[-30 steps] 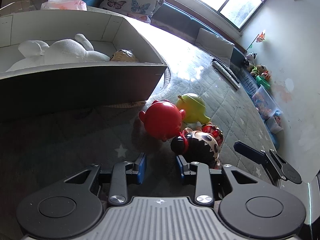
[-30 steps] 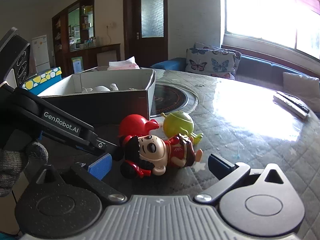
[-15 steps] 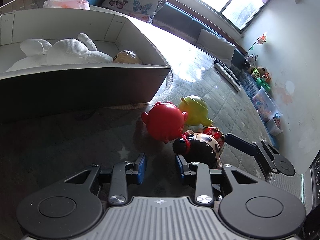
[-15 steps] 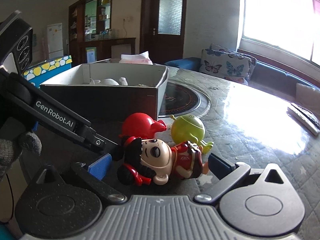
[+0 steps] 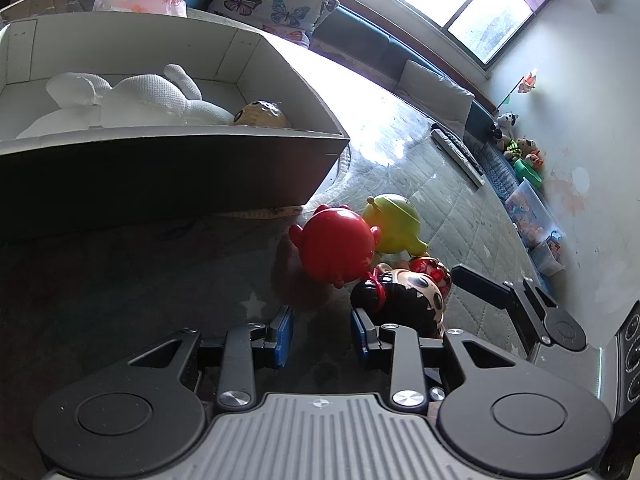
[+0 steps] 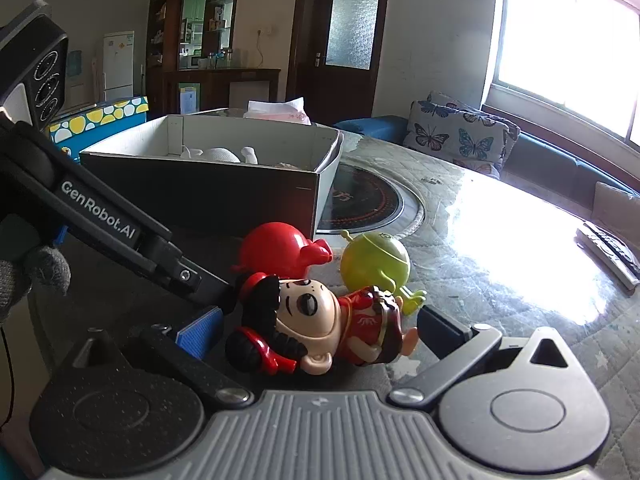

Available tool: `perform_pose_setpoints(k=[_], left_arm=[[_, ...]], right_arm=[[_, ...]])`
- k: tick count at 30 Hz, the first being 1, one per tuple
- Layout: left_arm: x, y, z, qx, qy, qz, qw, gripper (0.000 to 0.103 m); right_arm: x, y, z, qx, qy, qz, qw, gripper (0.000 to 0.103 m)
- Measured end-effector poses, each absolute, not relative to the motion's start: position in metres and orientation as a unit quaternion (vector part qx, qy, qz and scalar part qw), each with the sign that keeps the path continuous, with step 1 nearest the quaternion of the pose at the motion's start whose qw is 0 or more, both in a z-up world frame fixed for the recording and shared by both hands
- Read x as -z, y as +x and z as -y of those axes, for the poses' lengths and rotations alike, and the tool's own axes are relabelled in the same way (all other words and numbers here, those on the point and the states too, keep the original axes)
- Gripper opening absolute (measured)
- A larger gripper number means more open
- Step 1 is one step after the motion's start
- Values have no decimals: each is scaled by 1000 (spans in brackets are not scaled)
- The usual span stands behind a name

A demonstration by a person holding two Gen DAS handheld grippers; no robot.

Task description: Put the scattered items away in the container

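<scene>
The right hand-held gripper (image 6: 316, 334) has its fingers spread wide around the doll (image 6: 320, 330), which lies on its side on the table (image 6: 500, 264). The left hand-held gripper (image 5: 322, 330) hangs empty, fingers apart. The red toy (image 5: 336, 246) and green toy (image 5: 394, 224) lie just beyond. The step looks like grasping the doll; next, closing and lifting toward the box (image 6: 192, 196) behind.

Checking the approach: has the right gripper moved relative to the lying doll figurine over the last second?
Yes. The right gripper has closed in on the doll figurine, which now lies between its open fingers and hides more of the green toy.
</scene>
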State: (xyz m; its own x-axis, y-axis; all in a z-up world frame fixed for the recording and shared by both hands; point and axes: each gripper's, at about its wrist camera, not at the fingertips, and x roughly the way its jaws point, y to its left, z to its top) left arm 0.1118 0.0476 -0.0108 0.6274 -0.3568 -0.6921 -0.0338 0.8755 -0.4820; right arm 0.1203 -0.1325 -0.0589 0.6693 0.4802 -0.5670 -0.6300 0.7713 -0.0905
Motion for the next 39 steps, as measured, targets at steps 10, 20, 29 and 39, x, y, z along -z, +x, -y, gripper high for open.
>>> perform_pose_setpoints(k=[10, 20, 29, 39], left_arm=[[12, 111, -54, 90, -247, -423, 867, 34], [13, 113, -55, 96, -250, -425, 865, 34], [10, 111, -61, 93, -259, -419, 865, 34], [9, 112, -61, 99, -262, -419, 863, 34]], right_arm=[[59, 106, 135, -330, -130, -277, 893, 103], [59, 104, 137, -330, -136, -276, 892, 103], [53, 115, 140, -334, -126, -273, 893, 103], [58, 133, 156, -358, -74, -295, 883, 103]])
